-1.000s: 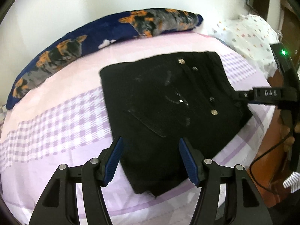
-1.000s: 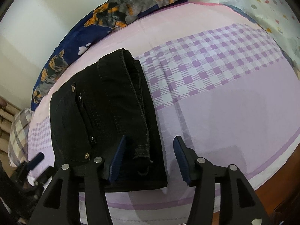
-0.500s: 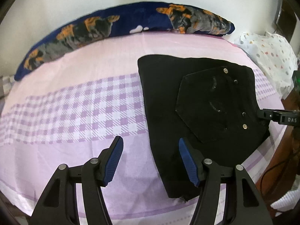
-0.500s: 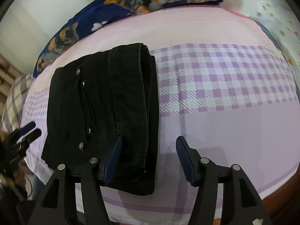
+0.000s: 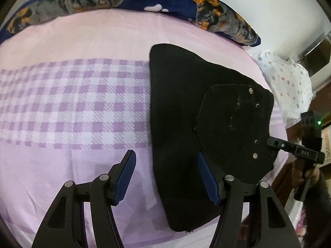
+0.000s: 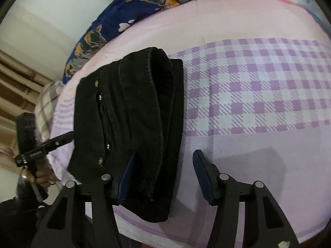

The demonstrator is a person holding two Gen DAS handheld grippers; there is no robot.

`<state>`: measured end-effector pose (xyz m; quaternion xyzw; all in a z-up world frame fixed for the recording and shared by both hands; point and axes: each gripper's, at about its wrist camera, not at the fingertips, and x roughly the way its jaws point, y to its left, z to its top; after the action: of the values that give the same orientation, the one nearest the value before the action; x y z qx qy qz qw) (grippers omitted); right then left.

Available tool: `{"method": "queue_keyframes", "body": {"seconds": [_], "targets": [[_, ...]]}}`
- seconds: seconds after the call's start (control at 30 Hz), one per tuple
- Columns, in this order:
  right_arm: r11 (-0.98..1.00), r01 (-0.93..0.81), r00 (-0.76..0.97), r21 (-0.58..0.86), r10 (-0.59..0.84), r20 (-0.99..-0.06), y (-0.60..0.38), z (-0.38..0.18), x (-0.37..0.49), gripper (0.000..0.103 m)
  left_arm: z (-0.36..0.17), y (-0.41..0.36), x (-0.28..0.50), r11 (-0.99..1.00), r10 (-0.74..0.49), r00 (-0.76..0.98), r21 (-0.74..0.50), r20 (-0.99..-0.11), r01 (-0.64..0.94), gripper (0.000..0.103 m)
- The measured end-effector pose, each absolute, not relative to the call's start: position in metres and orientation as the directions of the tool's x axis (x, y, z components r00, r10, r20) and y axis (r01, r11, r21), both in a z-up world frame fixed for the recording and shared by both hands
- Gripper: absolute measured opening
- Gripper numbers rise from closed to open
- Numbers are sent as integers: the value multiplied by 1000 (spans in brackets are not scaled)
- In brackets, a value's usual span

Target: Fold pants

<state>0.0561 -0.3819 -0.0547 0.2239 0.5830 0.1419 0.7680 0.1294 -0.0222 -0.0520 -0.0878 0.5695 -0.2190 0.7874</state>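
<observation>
One folded black pants (image 5: pixel 186 124) on bed sheet (image 5: pixel 72 107); left gripper (image 5: pixel 166 177), right gripper (image 6: pixel 163 177) both spread, empty; one long pillow (image 5: pixel 103 0)

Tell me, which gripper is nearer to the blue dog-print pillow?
Neither clearly: both grippers sit at the bed's near edge by the black pants, far from the pillow. Left gripper and right gripper are both open.

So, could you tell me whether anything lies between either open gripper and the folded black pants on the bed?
Nothing visible does: the left gripper and right gripper hover right at the folded black pants.
</observation>
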Motion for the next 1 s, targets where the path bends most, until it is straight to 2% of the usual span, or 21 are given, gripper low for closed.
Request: {"method": "queue_keyframes", "body": {"seconds": [0.17, 0.43, 0.63, 0.77, 0.83, 0.97, 1.0], "targets": [[814, 37, 293, 580, 546, -785, -391, -60, 62, 51, -61, -31, 138, 876, -465, 204, -416, -861, 244, 63], [787, -27, 267, 616, 600, -754, -391, -64, 78, 51, -64, -43, 146, 863, -483, 201, -425, -852, 271, 64], [720, -50, 221, 693, 684, -695, -393, -72, 98, 52, -68, -57, 164, 840, -515, 192, -447, -835, 307, 72], [609, 3, 209, 793, 776, -596, -405, -86, 104, 50, -72, -59, 176, 812, -564, 197, -495, -802, 309, 78], [597, 14, 209, 802, 782, -587, -408, -89, 103, 44, -73, -59, 181, 799, -586, 199, -519, -785, 303, 78], [601, 6, 214, 799, 780, -588, -409, -88, 99, 44, -74, -60, 187, 797, -592, 194, -531, -783, 287, 77], [603, 6, 215, 798, 778, -590, -409, -88, 99, 44, -74, -61, 187, 801, -586, 194, -526, -787, 285, 74]]}}
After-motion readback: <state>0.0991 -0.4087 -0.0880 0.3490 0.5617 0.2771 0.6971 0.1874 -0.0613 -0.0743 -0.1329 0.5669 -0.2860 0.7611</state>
